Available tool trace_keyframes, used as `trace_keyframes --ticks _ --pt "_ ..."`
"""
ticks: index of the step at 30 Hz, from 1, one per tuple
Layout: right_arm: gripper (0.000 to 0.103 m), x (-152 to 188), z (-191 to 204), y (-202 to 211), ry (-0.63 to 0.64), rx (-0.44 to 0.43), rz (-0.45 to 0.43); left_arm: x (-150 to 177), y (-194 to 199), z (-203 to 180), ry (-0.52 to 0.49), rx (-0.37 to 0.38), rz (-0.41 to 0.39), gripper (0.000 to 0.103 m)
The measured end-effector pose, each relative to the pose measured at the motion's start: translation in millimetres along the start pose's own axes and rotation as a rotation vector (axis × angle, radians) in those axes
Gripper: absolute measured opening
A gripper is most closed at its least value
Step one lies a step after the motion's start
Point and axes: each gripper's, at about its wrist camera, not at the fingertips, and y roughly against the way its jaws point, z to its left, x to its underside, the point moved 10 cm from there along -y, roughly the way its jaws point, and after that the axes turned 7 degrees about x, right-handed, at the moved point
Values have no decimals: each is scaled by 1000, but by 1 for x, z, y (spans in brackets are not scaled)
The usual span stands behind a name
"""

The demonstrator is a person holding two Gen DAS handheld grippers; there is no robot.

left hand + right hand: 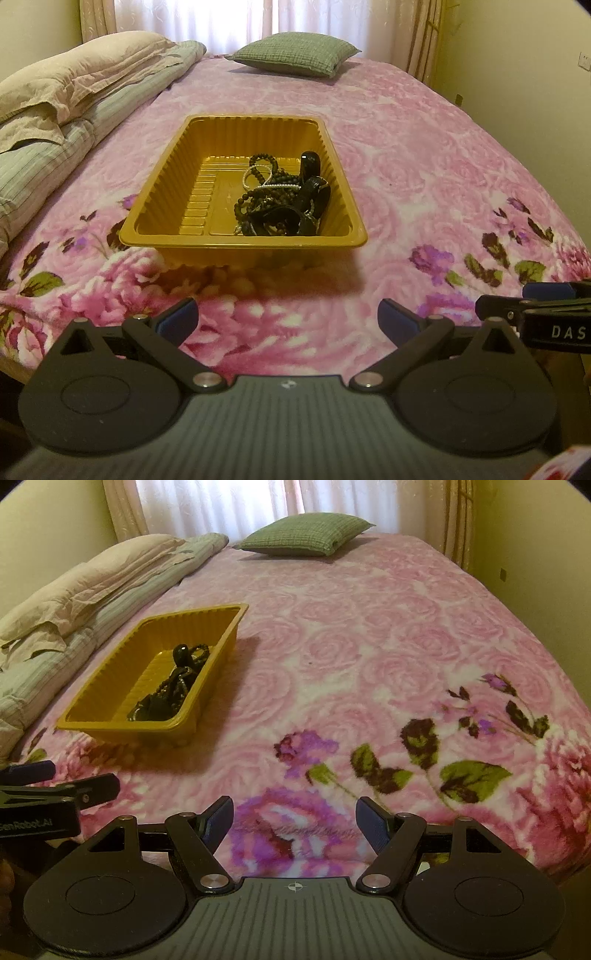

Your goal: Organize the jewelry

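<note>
A golden ribbed plastic tray (162, 206) sits on the pink floral bed, and it also shows at the left of the right wrist view (110, 672). In its right half lies a tangled pile of jewelry (284, 199): dark bead strands, a white pearl strand and black bangles; the pile also shows in the right wrist view (170, 686). My left gripper (288, 319) is open and empty, just in front of the tray's near edge. My right gripper (294, 819) is open and empty over bare blanket, to the right of the tray.
The pink floral blanket (369, 646) covers the bed. Folded bedding (66, 110) lies along the left side. A green pillow (295, 55) lies at the far end before curtains. The right gripper shows at the left wrist view's right edge (535, 314).
</note>
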Motion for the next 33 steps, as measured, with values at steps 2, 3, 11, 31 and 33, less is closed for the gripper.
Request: trace_keyframes --ticks 2,3,11,31,33 --pt "73 0 1 0 -2 0 2 0 0 0 1 -1 0 103" --pt "73 0 1 0 -3 -1 3 0 0 0 3 -1 0 103" --pt "73 0 3 0 -3 0 3 0 -2 -2 5 5 3 103" --pt "73 -1 3 -1 -4 0 5 1 -6 -3 5 8 3 103" --pt "73 -1 3 -1 -4 -1 5 1 -6 -3 7 9 4 103"
